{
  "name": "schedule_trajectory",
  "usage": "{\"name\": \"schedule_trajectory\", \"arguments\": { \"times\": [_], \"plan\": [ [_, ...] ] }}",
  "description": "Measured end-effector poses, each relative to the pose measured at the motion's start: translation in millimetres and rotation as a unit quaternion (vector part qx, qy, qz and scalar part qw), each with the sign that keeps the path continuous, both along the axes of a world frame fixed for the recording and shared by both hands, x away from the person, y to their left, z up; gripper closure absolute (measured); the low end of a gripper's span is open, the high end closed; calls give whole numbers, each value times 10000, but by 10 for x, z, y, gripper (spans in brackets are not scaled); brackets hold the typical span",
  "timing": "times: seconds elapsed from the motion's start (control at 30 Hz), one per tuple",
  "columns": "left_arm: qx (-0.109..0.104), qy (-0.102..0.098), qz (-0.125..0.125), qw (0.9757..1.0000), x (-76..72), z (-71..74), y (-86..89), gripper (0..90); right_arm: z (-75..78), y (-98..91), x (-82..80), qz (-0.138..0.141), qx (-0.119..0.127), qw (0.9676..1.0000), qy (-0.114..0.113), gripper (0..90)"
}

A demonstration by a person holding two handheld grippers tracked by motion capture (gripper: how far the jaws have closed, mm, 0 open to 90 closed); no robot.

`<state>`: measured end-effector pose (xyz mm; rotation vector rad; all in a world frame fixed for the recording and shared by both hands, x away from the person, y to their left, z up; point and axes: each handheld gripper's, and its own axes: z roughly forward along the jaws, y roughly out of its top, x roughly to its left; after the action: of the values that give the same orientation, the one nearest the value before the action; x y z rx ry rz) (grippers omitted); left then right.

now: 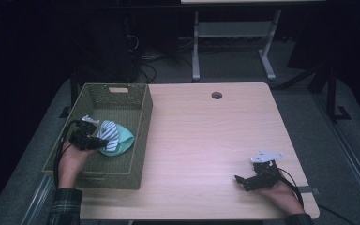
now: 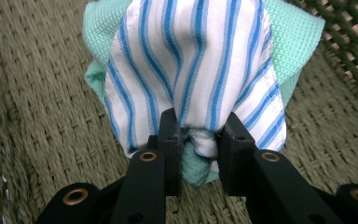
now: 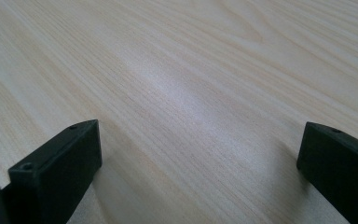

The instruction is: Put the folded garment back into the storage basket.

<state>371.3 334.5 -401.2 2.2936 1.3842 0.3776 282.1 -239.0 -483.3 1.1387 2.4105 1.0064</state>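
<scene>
I count one woven basket (image 1: 140,136), two cloths and two tongs. The basket is olive green and stands on the left part of the desk (image 1: 206,140). Inside it are both cloths: one mint green cloth (image 1: 124,140) lies on the basket floor, and one white cloth with blue stripes (image 1: 110,133) sits on top of it. The left tongs (image 1: 96,140) reach into the basket and are closed on a bunched fold of the striped cloth (image 2: 191,65); in the left gripper view the mint green cloth (image 2: 293,42) shows behind and under it. The right tongs (image 1: 243,180) rest low over the bare wood at the right front of the desk, well apart from the basket, with the jaws wide open and nothing between them.
</scene>
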Motion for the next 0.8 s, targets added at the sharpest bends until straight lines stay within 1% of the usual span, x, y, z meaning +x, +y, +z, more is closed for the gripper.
{"name": "schedule_trajectory", "arguments": {
  "times": [0.13,0.17,0.23,0.27,0.33,0.43,0.47,0.53,0.63,0.73,0.8],
  "plan": [
    [-19,200,47,9998,25,-43,-4,723,0,2,-1,-10,7,10000,3,0],
    [-18,224,57,9997,28,-49,-7,721,0,1,0,-3,5,10000,1,0],
    [6,270,67,9996,36,-59,-9,716,0,1,0,-2,3,10000,2,0],
    [19,325,58,9995,44,-69,-4,710,0,1,0,-3,5,10000,0,0],
    [72,398,81,9991,55,-89,-7,684,0,1,0,-3,5,10000,1,0],
    [199,457,67,9987,68,-107,-12,630,0,1,0,-1,3,10000,-3,0],
    [231,425,80,9988,71,-111,-12,605,0,1,0,-2,5,10000,0,0],
    [242,431,112,9987,77,-113,-6,544,0,1,0,-3,6,10000,1,0],
    [288,501,147,9982,101,-128,8,456,0,1,0,-3,3,10000,1,0],
    [318,476,180,9982,111,-134,13,370,0,1,0,-4,4,10000,0,0],
    [413,431,198,9980,114,-132,11,303,0,0,0,-1,1,10000,-1,0]
  ]
}}
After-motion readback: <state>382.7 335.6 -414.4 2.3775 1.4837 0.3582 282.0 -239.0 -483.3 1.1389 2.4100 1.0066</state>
